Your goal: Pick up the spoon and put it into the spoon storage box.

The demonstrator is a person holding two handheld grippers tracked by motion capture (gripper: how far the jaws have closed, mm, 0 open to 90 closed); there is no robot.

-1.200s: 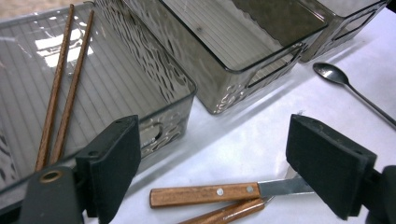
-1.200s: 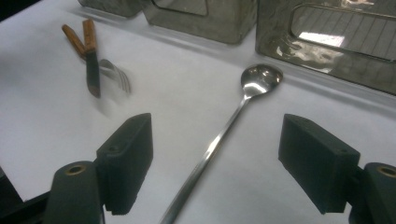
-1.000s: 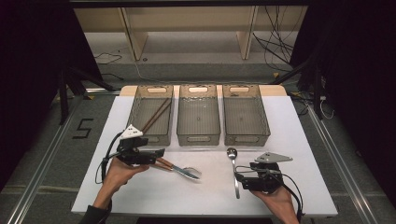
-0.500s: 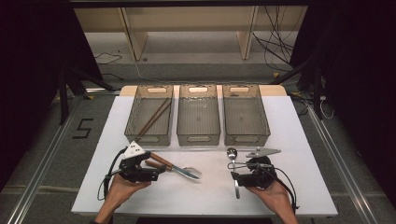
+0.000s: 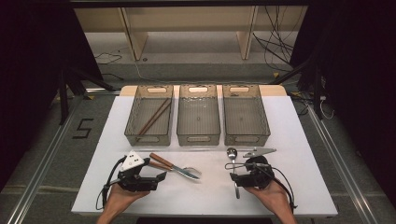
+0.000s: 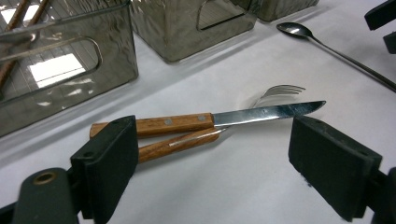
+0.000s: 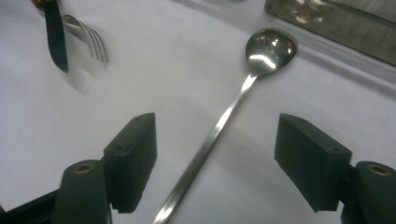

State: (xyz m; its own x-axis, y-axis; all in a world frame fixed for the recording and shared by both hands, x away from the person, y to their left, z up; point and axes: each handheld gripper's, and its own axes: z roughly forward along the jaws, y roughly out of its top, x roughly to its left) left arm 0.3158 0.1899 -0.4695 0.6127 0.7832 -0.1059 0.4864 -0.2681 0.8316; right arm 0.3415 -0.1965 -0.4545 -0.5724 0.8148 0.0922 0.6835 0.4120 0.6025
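A white rectangular table [image 5: 299, 140] stands on a grey floor [image 5: 65, 140], where a black numeral five [image 5: 83, 128] is marked to its left. Metal rails [image 5: 44, 161] run along the floor on both sides. Beyond the table, a pale wooden shelf frame [image 5: 187, 28] stands against the back. Black cables [image 5: 275, 46] trail across the floor there. Dark curtains [image 5: 28, 56] hang left and right, leaving the middle lit.

Brown-handled knife [image 6: 205, 120], silver spoon [image 7: 233, 109]
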